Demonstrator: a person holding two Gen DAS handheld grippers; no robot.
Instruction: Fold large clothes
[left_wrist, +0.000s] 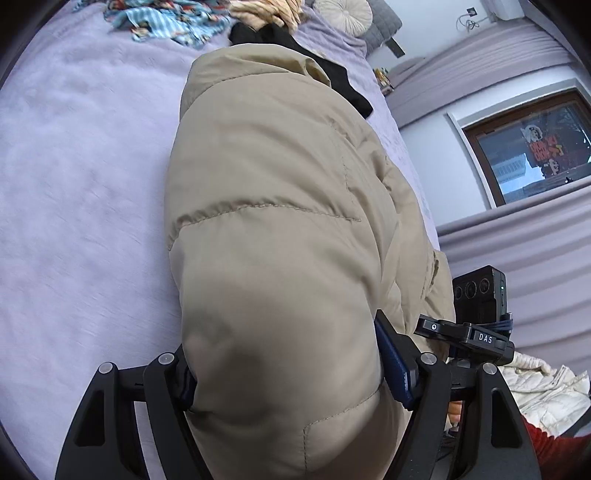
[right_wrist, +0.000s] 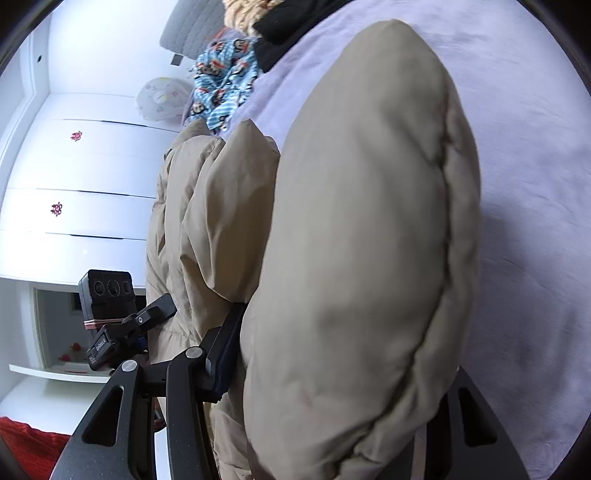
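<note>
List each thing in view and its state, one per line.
Beige puffer jacket: bunched, lifted, gripped at both ends.
Left gripper: shut on the jacket.
Right gripper: shut on the jacket.
Black garment: crumpled on the bed.
Blue patterned cloth: crumpled.

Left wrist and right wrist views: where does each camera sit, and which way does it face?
Left wrist: on the left gripper, looking along its fingers over the beige puffer jacket toward the lilac bedspread; the right gripper shows.
Right wrist: on the right gripper, facing the same jacket and white drawers; the left gripper shows.
Shared: jacket, bedspread, monkey-print cloth.
</note>
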